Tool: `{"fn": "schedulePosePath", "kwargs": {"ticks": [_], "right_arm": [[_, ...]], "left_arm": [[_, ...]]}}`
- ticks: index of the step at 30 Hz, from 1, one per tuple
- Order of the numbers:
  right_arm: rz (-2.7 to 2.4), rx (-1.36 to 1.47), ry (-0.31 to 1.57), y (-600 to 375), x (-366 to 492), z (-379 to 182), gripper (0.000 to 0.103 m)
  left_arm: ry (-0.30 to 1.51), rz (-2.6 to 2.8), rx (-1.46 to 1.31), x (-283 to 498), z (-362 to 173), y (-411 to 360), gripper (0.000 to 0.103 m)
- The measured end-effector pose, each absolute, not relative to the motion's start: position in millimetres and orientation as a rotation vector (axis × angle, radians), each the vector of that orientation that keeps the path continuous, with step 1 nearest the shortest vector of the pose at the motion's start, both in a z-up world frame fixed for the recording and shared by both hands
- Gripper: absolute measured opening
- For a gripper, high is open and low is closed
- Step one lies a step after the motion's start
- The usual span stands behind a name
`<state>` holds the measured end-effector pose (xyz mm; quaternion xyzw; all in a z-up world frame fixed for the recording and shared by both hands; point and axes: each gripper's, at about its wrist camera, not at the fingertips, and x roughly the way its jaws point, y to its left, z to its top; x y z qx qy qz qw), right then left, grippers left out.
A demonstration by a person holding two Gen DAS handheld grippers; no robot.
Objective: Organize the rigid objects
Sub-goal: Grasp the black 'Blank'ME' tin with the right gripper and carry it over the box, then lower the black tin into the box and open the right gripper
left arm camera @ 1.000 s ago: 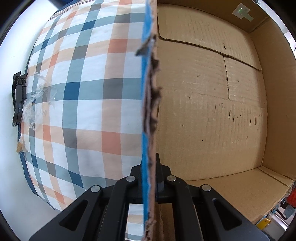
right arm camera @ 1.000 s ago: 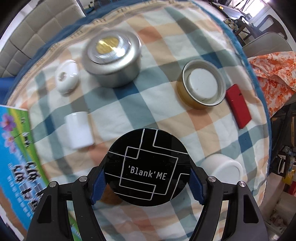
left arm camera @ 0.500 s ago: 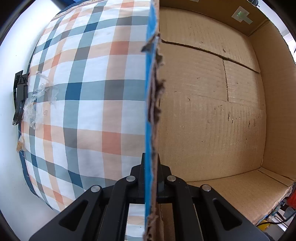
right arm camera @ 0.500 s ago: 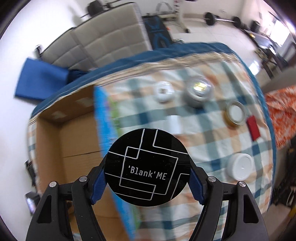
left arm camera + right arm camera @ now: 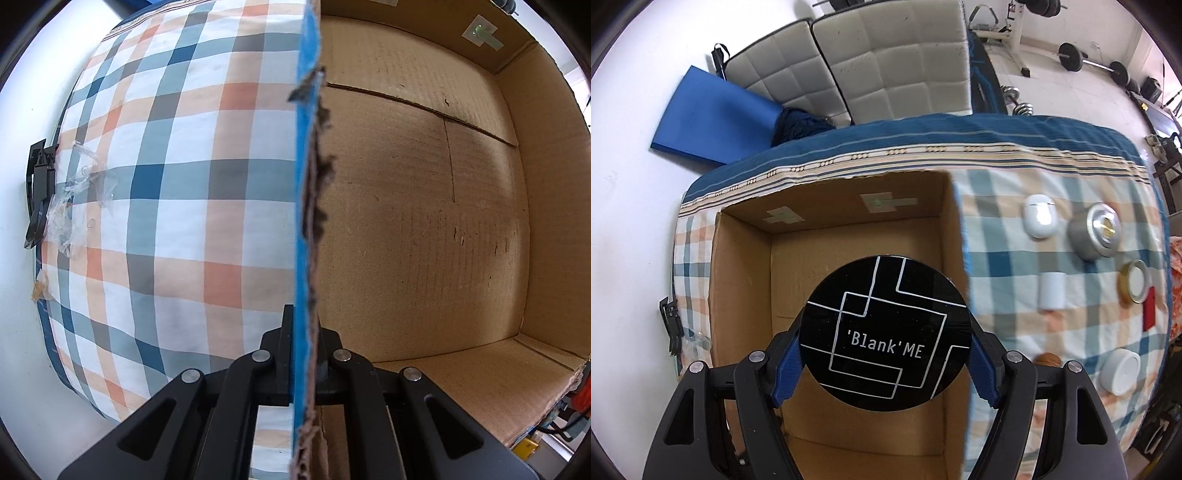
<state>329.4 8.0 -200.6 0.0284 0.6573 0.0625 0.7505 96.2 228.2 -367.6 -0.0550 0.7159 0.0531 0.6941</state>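
My right gripper point(image 5: 886, 350) is shut on a black round tin point(image 5: 884, 334) marked 'Blank'ME, its blue pads point(image 5: 786, 354) pressing both sides. The tin hangs above the open cardboard box point(image 5: 738, 295), whose bare floor shows below it. My left gripper point(image 5: 304, 325) points straight down, shut on the box's blue-printed side wall point(image 5: 306, 184). On the checked cloth point(image 5: 1004, 258) right of the box lie a white oval case point(image 5: 1039, 216), a silver tin point(image 5: 1095, 230), a white cylinder point(image 5: 1052, 291), a gold-rimmed jar point(image 5: 1134, 282), a red flat item point(image 5: 1149, 314) and a white round jar point(image 5: 1121, 371).
Grey padded cushions point(image 5: 879, 62) and a blue mat point(image 5: 713, 118) lie on the floor beyond the table. A black clip point(image 5: 38, 192) and crumpled clear plastic point(image 5: 77, 199) sit at the cloth's left edge. The box floor point(image 5: 406, 221) holds nothing that I can see.
My right gripper has carried the black tin up and leftward, from over the objects on the cloth to above the open box. The left gripper has kept its hold on the box wall.
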Motion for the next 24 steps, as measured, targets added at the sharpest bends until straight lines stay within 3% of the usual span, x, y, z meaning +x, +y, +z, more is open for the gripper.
{"fn": "schedulePosePath", "kwargs": {"ticks": [15,24], "right_arm": [[0.094,0.045,1.567,26.3,385.7,-280.6,0.077],[0.096,-0.005,1.593,41.2,397.3,-292.3,0.077]], "left_arm": [[1.605,0.106,-0.142,96.7,-373.0,238.4,0.003],[1.609,0.102,-0.139,98.0,-373.4,240.1,0.003]]}}
